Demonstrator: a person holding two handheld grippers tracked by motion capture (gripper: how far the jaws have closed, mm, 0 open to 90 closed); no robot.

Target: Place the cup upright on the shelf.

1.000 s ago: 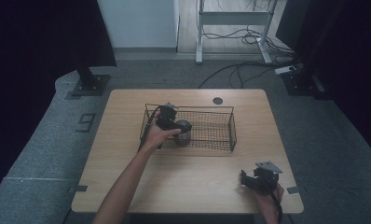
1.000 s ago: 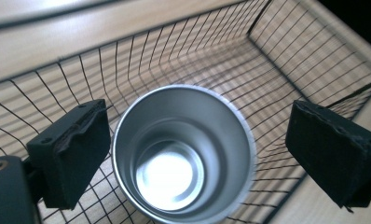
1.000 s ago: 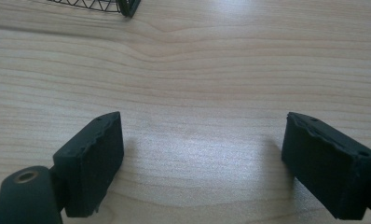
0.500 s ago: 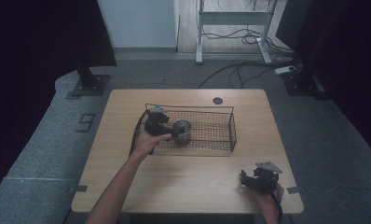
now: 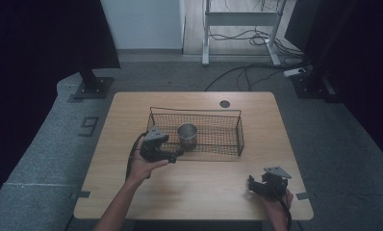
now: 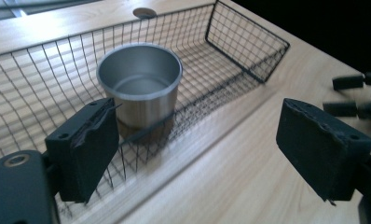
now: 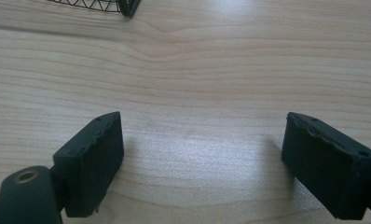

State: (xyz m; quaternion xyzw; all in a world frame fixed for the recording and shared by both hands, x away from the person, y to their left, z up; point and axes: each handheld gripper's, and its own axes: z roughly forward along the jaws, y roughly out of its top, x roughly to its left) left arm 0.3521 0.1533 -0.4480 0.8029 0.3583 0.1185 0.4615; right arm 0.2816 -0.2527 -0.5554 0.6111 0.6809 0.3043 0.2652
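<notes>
The metal cup (image 6: 139,88) stands upright inside the wire basket (image 5: 237,126), toward its left end, mid-desk. It looks light, rigid and slick, so grip its rim wall. Your left gripper (image 6: 211,149), empty just outside the basket, has been narrowing.

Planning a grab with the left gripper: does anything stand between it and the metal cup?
Yes. The near wall of the black wire basket stands between the left gripper and the round silver metal cup inside it. The gripper's jaws, which have just been closing with nothing between them, are outside the basket.
</notes>
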